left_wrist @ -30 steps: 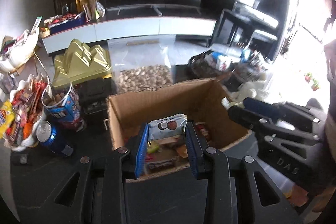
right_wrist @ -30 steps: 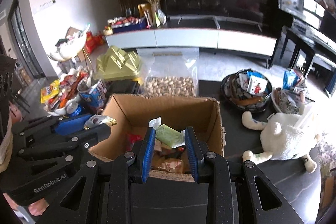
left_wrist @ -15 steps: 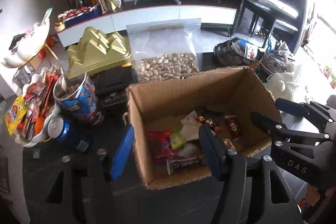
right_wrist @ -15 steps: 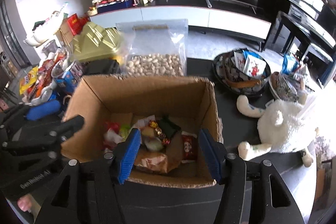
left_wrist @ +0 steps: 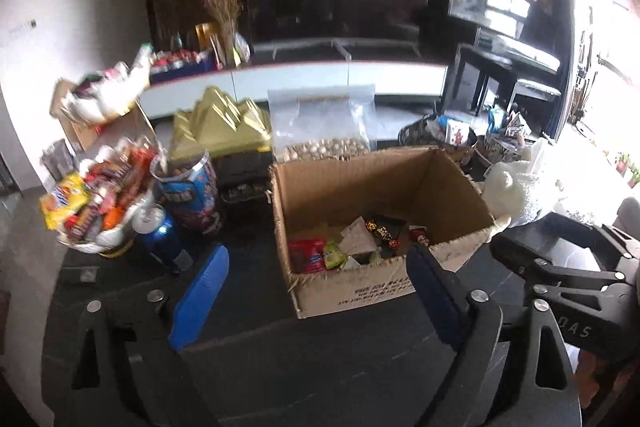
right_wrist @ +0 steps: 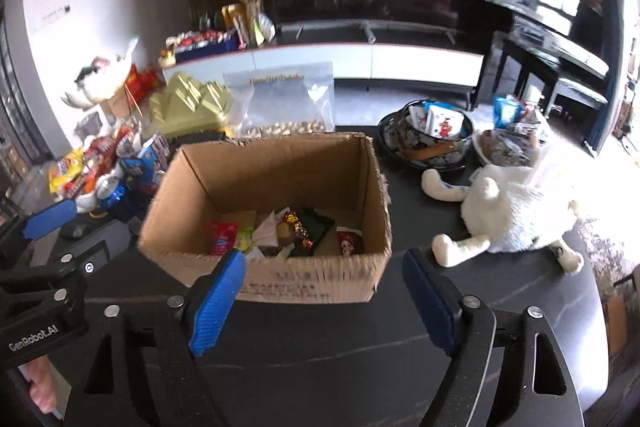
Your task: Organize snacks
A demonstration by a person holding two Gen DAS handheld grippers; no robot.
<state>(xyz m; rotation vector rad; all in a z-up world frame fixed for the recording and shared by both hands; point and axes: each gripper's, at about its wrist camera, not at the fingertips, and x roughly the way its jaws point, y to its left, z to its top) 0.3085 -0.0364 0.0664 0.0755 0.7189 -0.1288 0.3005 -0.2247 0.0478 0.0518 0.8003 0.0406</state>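
An open cardboard box (left_wrist: 372,187) (right_wrist: 280,163) stands on the dark table. Several snack packets (left_wrist: 344,251) (right_wrist: 280,231) lie on its bottom, among them a red one (left_wrist: 306,255). My left gripper (left_wrist: 316,291) is open and empty, held back from the box's near left corner. My right gripper (right_wrist: 324,295) is open and empty, in front of the box's near wall. Each gripper shows at the edge of the other's view, the right one (left_wrist: 568,287) and the left one (right_wrist: 44,259).
Left of the box: a white bowl of snacks (left_wrist: 96,195), a blue can (left_wrist: 158,233), a blue tub (left_wrist: 188,191), a gold box (left_wrist: 218,125). Behind: a bag of nuts (left_wrist: 324,131). Right: a white plush toy (right_wrist: 508,211) and bowls of packets (right_wrist: 432,135).
Both grippers opened and let go of their packets into the box, then pulled back and up from it. The box now looks smaller and farther away.
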